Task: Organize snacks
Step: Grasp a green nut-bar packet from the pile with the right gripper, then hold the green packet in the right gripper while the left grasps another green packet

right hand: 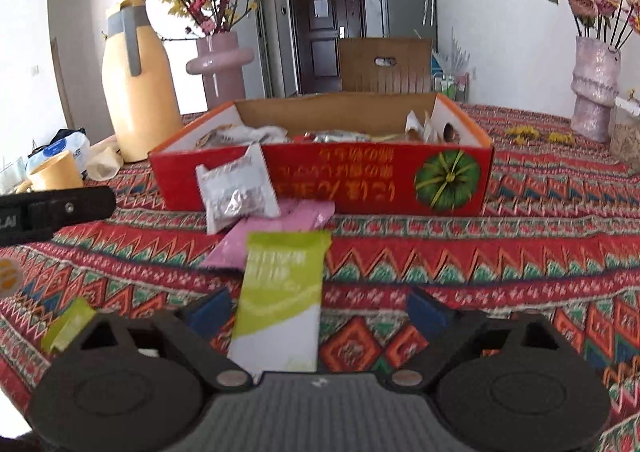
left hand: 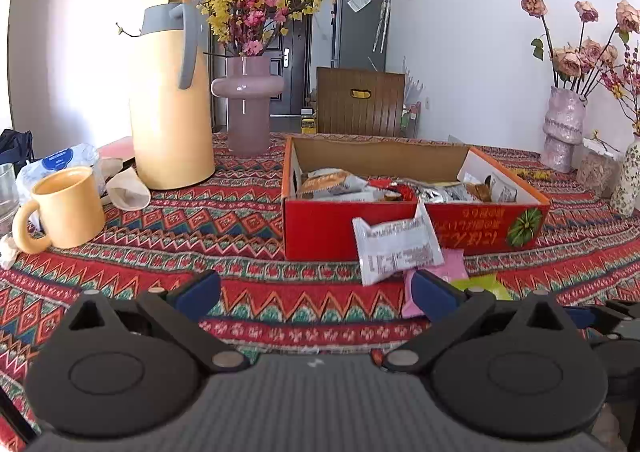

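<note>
Green-and-white, the snack packet (right hand: 280,300) lies on the patterned tablecloth (right hand: 480,260) between your right gripper's (right hand: 318,312) parted, untouching fingers; the red cardboard box (right hand: 320,180) sits beyond. Your left gripper (left hand: 316,292) gapes, empty.

You've got a red cardboard snack box (right hand: 320,180) w/ yellow lettering and a green pumpkin print. In front: silver-white foil packet (right hand: 236,192), pink flat packet (right hand: 280,228), lime-green-and-white sachet (right hand: 280,300). Worktop cloth (right hand: 480,260) is red zigzag w/ green and blue. Pale-yellow thermos jug (left hand: 172,100) has grey trim.
</note>
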`<action>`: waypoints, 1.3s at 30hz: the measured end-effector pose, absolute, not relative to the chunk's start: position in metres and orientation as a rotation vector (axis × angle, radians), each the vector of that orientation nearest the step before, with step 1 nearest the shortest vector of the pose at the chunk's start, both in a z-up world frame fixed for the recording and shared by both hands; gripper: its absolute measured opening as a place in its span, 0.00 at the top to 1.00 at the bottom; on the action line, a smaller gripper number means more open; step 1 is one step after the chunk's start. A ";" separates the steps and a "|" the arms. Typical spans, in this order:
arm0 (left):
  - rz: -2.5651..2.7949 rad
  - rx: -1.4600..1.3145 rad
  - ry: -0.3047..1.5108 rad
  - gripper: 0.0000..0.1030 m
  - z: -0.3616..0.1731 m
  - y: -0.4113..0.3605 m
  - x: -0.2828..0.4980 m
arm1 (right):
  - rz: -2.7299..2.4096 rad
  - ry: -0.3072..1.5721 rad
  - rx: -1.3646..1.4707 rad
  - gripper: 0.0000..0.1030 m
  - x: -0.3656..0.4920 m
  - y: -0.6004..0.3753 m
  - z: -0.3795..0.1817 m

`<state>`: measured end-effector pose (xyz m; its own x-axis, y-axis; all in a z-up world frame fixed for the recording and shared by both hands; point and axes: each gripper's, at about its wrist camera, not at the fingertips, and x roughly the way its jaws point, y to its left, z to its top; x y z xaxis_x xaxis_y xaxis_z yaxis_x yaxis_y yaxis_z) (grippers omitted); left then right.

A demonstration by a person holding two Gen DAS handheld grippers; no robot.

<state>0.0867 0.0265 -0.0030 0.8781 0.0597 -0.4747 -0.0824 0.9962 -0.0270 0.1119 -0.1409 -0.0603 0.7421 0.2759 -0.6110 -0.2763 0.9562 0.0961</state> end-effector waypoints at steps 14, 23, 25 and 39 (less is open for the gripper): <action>0.026 0.047 0.542 0.00 -0.006 0.028 0.057 | 0.268 0.579 0.031 0.66 0.073 -0.166 -0.047; -0.104 0.225 0.550 0.00 -0.017 0.006 0.034 | 0.145 0.524 0.071 0.66 0.044 -0.218 -0.038; -0.124 0.260 0.563 0.00 -0.023 0.000 0.035 | 0.112 0.515 0.084 0.66 0.040 -0.230 -0.036; -0.211 0.359 0.640 0.00 -0.039 -0.040 0.074 | 0.030 0.494 0.137 0.65 0.038 -0.263 -0.035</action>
